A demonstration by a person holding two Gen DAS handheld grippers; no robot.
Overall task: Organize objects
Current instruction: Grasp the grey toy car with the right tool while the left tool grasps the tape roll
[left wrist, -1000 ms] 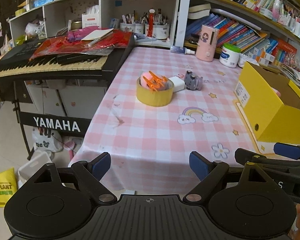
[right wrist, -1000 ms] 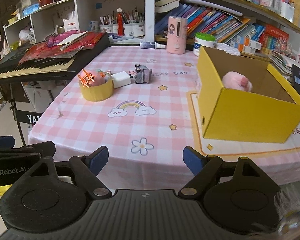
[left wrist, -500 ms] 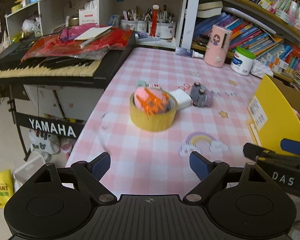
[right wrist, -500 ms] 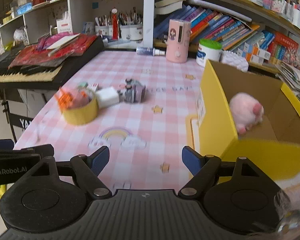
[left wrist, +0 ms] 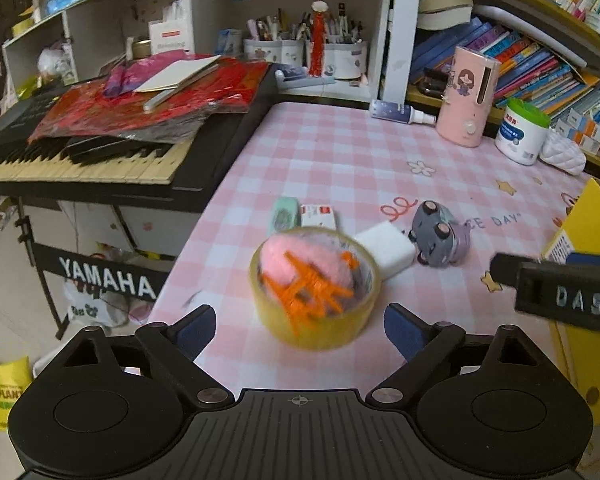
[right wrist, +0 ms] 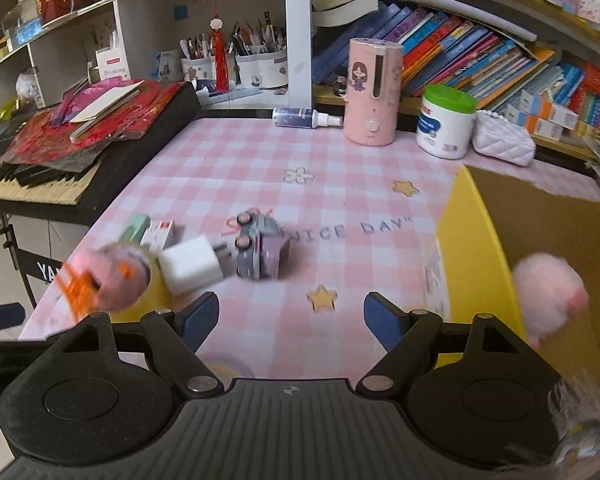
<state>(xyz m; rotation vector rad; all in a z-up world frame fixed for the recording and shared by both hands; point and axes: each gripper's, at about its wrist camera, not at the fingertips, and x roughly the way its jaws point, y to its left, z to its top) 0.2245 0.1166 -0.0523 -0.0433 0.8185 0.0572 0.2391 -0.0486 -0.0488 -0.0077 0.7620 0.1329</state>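
pink checked tablecloth [left wrist: 340,160], tape roll [left wrist: 314,320] before opening left fingers [left wrist: 198,326]

Left gripper [left wrist: 300,326] & right gripper [right wrist: 291,318] showing black ribbed bodies w/ round discs, silver pivot screws, blue finger pads [left wrist: 198,326]; right one's side wearing "DAS" lettering.

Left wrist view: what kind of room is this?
Probably a home study or child's room: crowded bookshelves, a keyboard piled with papers, pen cups, and a table with a pink checked cloth.
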